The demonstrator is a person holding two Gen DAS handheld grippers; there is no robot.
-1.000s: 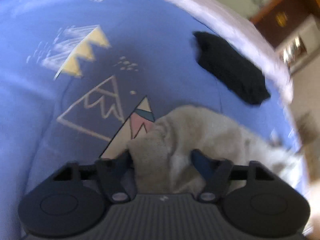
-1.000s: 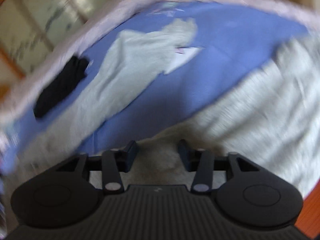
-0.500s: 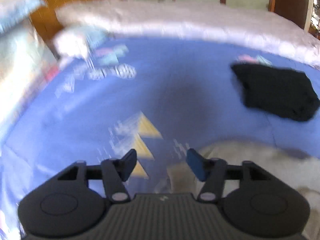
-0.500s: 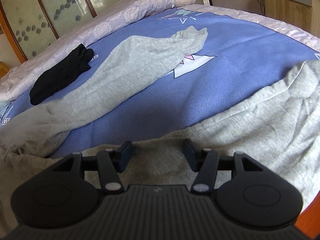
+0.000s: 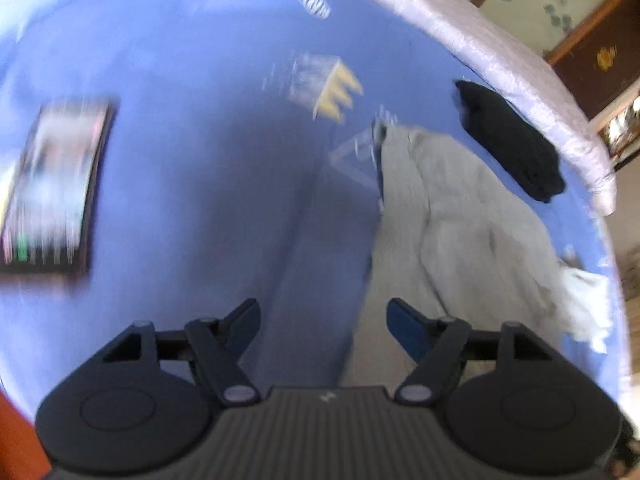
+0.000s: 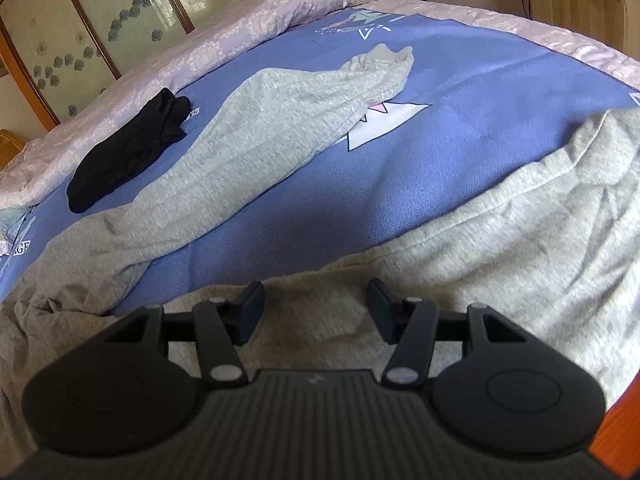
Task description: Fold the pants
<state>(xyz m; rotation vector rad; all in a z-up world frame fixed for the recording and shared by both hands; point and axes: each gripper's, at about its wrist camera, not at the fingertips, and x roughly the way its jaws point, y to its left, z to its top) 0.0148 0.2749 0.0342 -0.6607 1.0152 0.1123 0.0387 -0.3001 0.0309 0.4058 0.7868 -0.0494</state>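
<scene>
Light grey pants (image 6: 280, 132) lie spread on the blue bed cover (image 6: 420, 176), one leg reaching to the far side, the other leg and waist near the front (image 6: 520, 248). My right gripper (image 6: 316, 304) is open and empty, just above the near grey cloth. In the blurred left wrist view the pants (image 5: 452, 216) lie to the right, and my left gripper (image 5: 322, 320) is open and empty above the blue cover (image 5: 200, 160), beside the cloth's left edge.
A black garment (image 6: 128, 152) lies near the far edge of the bed, and it also shows in the left wrist view (image 5: 512, 144). A dark-framed flat object (image 5: 52, 188) lies on the cover at left. A pink quilt (image 6: 240, 32) borders the far side.
My left gripper has let go of the grey cloth it straddled and swung away left; its view now shows the pants lying to the right. My right gripper has stayed open over the near cloth.
</scene>
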